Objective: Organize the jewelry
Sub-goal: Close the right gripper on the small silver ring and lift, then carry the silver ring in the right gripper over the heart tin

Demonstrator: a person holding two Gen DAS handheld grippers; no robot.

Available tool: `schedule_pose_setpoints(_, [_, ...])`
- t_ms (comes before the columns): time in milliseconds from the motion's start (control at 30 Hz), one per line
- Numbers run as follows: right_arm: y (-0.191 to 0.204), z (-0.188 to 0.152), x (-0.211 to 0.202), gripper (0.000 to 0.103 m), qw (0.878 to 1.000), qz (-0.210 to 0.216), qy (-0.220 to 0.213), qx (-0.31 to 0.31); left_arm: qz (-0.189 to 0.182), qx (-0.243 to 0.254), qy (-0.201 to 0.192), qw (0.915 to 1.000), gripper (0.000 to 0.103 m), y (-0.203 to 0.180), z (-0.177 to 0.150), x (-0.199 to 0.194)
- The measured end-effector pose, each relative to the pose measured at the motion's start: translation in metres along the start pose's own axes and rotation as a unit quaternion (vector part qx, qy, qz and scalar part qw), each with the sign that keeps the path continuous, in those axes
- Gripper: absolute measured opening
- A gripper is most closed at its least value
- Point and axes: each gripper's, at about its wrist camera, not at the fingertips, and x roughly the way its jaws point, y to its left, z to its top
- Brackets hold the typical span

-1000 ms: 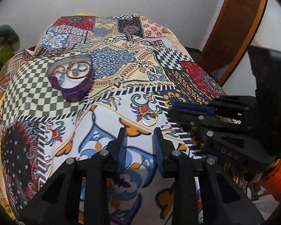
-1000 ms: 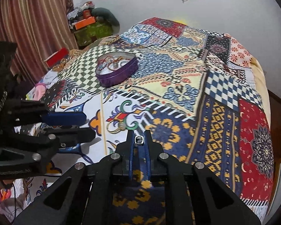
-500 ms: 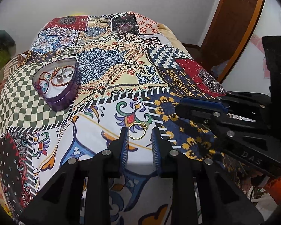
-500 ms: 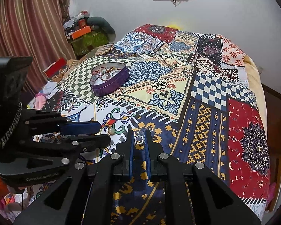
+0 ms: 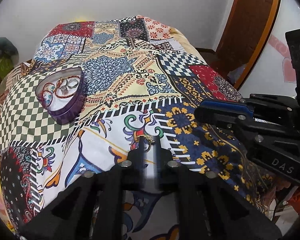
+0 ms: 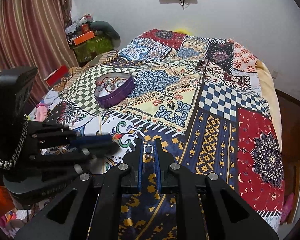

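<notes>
The left gripper (image 5: 149, 140) reached low over the patchwork bedspread (image 5: 114, 92), its two fingers nearly together with the gold ring (image 5: 149, 138) between their tips. Motion blur on the fingers made it unclear whether they had clamped the ring or only bracketed it. The ring lay roughly flat on the cloth, its band partly hidden by the fingertips, so the direction of its ornamented side could not be told.

The right gripper (image 6: 149, 149) was clamped on a small silver ring (image 6: 148, 148), held upright at the fingertips with its opening facing the camera, above the blue and yellow patch.

Ahead and to the left of both tools sat the purple heart-shaped tin (image 5: 67, 114), open. From the left gripper its point aimed back toward the tool and slightly right. Red bangles (image 5: 65, 92) and other pieces lay inside on its pale floor
</notes>
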Motion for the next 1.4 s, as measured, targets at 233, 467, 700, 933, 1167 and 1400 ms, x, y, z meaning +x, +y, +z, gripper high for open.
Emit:
schedule_pose_setpoints(233, [0.008,0.009,-0.008,0.009,1.0,0.0,-0.011,-0.005,0.004,-0.014,-0.007,0.9999,0.004,0.013,-0.005,-0.01])
schedule_pose_setpoints(467, [0.017,0.015,-0.01,0.009,1.0,0.0,-0.016,-0.01,0.011,-0.032,-0.029,0.999,0.003,0.028,-0.006,-0.031])
schedule_pose_setpoints(700, [0.03,0.027,-0.013,0.009,0.999,0.003,-0.028,-0.019,0.023,-0.045,-0.055,0.9972,0.003,0.044,-0.004,-0.052])
schedule_pose_setpoints(933, [0.044,0.042,-0.013,0.009,0.999,0.013,-0.044,-0.028,0.037,-0.059,-0.082,0.9942,0.003,0.062,0.002,-0.072])
schedule_pose_setpoints(1167, [0.056,0.06,-0.008,0.009,0.997,0.024,-0.06,-0.037,0.05,-0.071,-0.105,0.9907,0.003,0.083,0.01,-0.086])
schedule_pose_setpoints(1400, [0.064,0.076,0.006,0.009,0.996,0.03,-0.065,-0.046,0.059,-0.079,-0.122,0.9876,0.003,0.101,0.021,-0.089])
